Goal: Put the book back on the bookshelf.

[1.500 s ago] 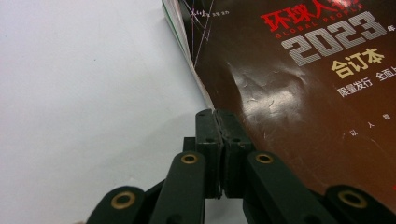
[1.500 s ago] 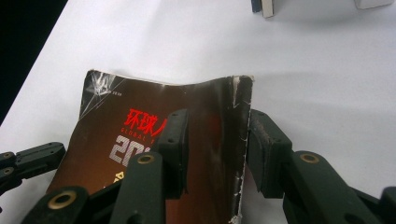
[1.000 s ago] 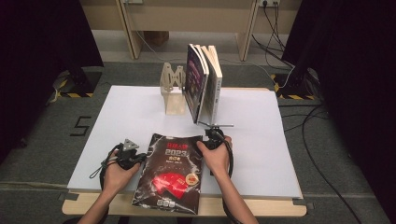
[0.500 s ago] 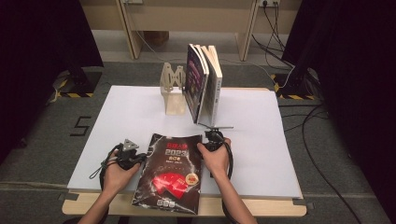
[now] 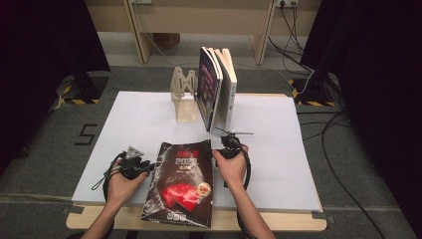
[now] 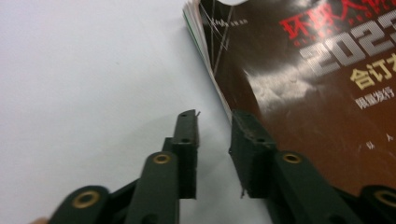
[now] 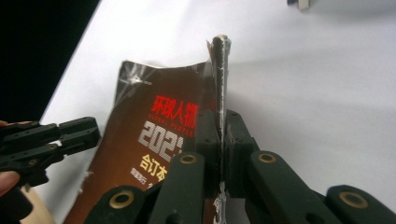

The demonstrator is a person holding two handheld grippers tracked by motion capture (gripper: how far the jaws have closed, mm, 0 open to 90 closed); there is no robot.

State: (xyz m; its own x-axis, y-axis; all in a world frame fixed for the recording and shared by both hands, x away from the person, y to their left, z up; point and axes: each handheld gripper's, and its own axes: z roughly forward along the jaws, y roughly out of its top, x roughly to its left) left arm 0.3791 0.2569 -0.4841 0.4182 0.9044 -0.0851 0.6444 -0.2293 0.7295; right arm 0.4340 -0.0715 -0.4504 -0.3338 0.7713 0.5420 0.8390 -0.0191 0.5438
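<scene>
Magazine (image 5: 181,186), dark glossy cover with red graphic, lies flat on the white surface (image 5: 124,129) at the near edge, between the two hands. Upright books (image 5: 216,92) lean against a wooden bookend (image 5: 183,94) at the far side; judged: the magazine is meant to go in with them, so it must first be lifted off the surface by an edge

Right gripper (image 7: 219,135): fingers have just been closing and now stand clamped together on the magazine's right edge; the right gripper view shows that edge pinched up into a thin vertical ridge between the pads. The pinch gives a hold that a flat-lying cover would not offer

Left gripper (image 6: 212,135): fingers have just been opening, now partly apart. One finger (image 6: 187,140) rests over bare surface, the other at the left edge of the cover; the pads press on nothing. Judged: left side released, leaving the lift to the right hand
</scene>
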